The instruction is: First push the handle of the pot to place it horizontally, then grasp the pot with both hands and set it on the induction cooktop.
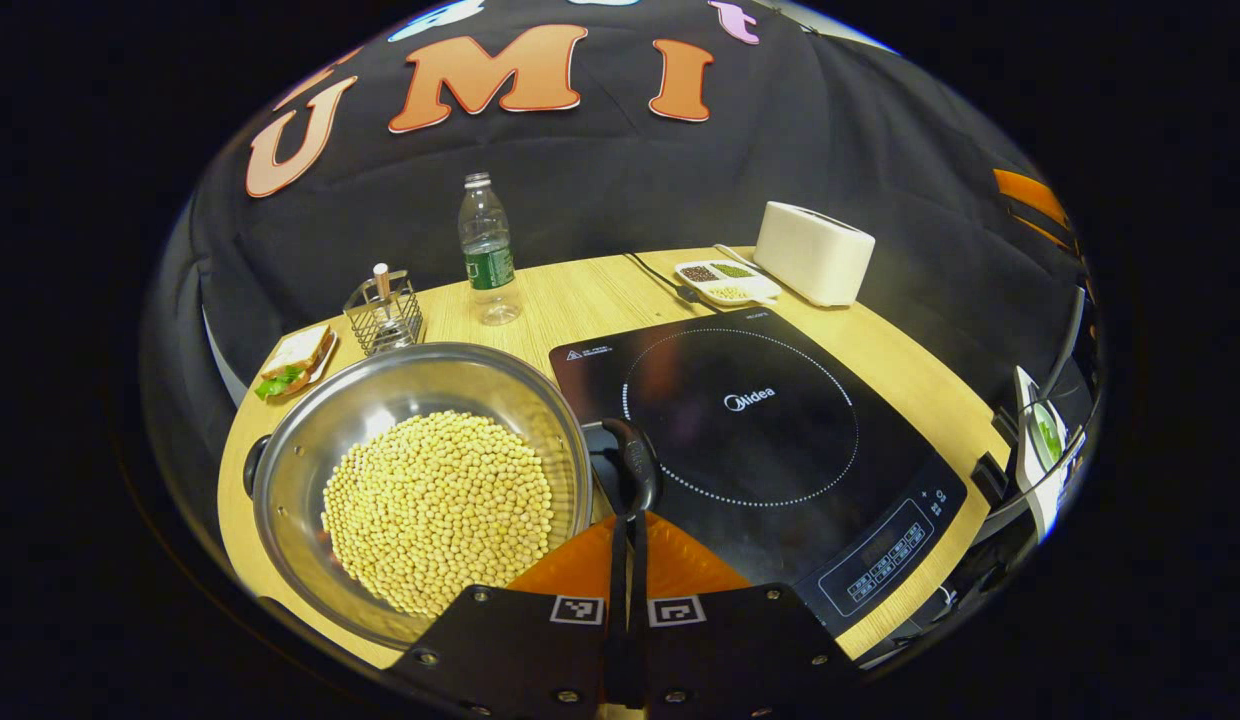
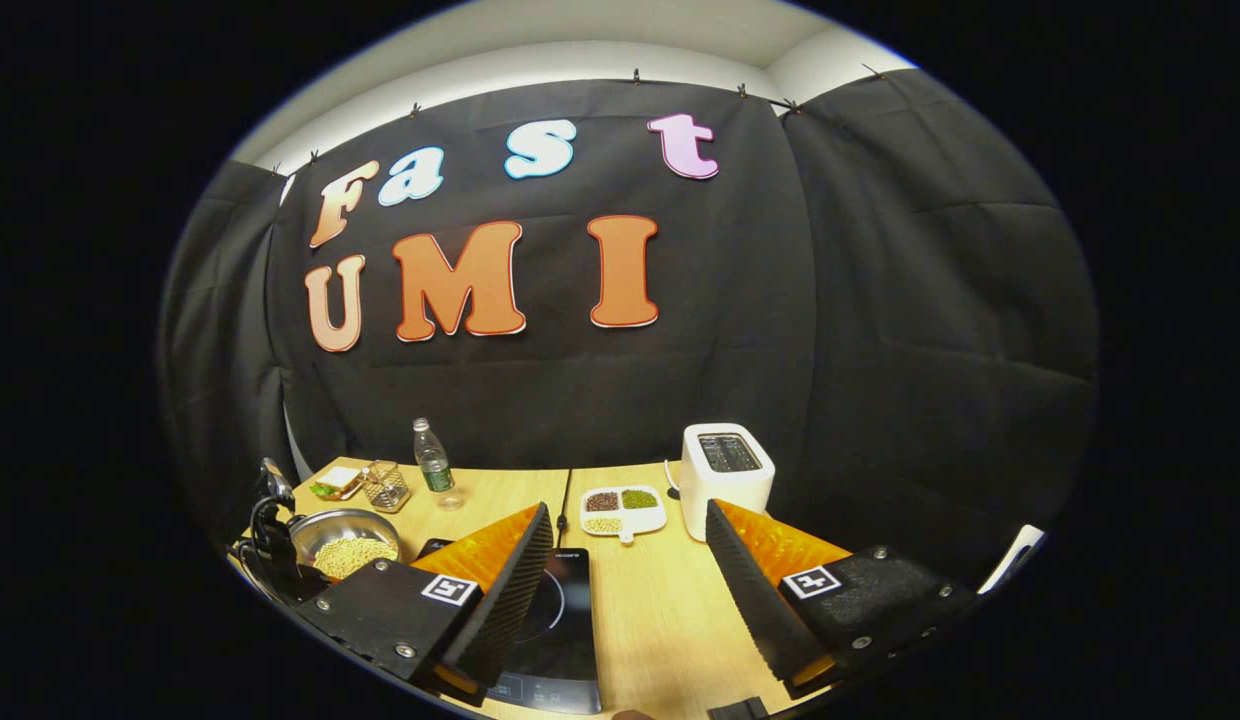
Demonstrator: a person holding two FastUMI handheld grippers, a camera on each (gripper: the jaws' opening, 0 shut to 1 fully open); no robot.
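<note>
1. The wooden table point(image 1: 570, 300) carried everything, set against the black cloth wall
2. The black induction cooktop point(image 1: 750, 420) lay flat on the table, just to the right of the pot in the left gripper view, its control panel toward the near edge
3. The steel pot point(image 1: 420, 480), full of pale yellow beans point(image 1: 440, 510), stood on the table beside the cooktop, not on it; its black handle point(image 1: 635, 465) on the cooktop side stood upright
4. The left gripper point(image 1: 628, 520) had its fingers pressed together, tips touching the upright handle
5. The right gripper point(image 2: 625, 570) hung well above the table with its fingers spread wide, the cooktop and bare wood between them, the pot far off to its left
6. A white toaster point(image 1: 812, 252) stood at the far right corner, with a divided dish point(image 1: 725, 282) of grains beside it
7. A plastic water bottle point(image 1: 488, 250), a wire basket point(image 1: 384, 315) and a sandwich point(image 1: 298, 362) on a plate sat behind the pot
</note>
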